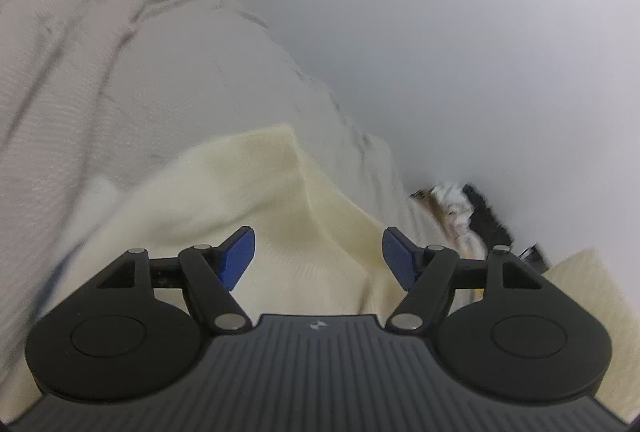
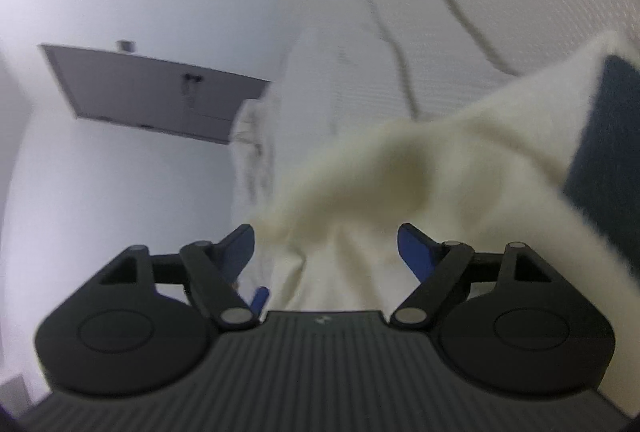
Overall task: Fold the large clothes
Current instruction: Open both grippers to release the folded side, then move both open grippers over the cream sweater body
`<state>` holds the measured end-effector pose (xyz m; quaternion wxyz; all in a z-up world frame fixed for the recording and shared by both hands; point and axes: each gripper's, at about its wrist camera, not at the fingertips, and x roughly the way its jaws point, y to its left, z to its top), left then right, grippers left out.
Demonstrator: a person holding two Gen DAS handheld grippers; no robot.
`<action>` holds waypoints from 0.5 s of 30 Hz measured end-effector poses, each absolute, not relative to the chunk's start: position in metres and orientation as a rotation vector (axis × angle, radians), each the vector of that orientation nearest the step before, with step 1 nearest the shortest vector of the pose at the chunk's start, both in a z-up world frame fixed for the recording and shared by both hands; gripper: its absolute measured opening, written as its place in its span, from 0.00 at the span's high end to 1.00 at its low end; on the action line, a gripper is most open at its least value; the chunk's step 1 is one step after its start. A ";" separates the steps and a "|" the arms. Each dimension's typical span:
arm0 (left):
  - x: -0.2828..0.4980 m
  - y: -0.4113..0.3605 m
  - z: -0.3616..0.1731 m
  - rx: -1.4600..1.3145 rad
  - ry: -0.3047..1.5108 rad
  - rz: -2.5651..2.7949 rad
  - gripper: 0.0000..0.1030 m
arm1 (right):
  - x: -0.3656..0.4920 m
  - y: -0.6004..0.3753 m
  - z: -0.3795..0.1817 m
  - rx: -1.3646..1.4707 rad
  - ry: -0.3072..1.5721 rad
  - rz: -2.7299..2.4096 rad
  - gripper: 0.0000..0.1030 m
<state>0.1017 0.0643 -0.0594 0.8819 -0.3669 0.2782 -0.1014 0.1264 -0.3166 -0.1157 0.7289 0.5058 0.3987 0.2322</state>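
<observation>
Hovering, you held the left gripper [image 1: 319,258] and right gripper [image 2: 326,256] with jaws spread wide, nothing pinched; the cream garment [image 1: 280,216] lay under and between both on the bedspread [image 1: 100,91]. Next, I judged, you needed an edge grip.

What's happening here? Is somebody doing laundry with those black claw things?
Roughly, yes. A person holds a two-finger gripper in each hand over a cream garment lying on a white textured bedspread. The left gripper and the right gripper both have their blue fingers spread open with cloth between them, gripping nothing yet. The garment is bunched, with a dark blue part showing.
</observation>
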 end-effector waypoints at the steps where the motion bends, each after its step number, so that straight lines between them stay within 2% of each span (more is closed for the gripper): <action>1: 0.093 0.060 -0.057 -0.721 0.594 -0.192 0.27 | 0.121 -0.317 -0.110 1.094 0.864 0.527 0.21; 7: 0.066 0.042 -0.055 -0.457 0.664 -0.049 0.27 | 0.098 -0.309 -0.073 0.811 0.790 0.537 0.21; 15: 0.084 0.039 -0.077 -0.332 0.682 0.067 0.27 | 0.109 -0.273 -0.080 0.460 0.814 0.409 0.21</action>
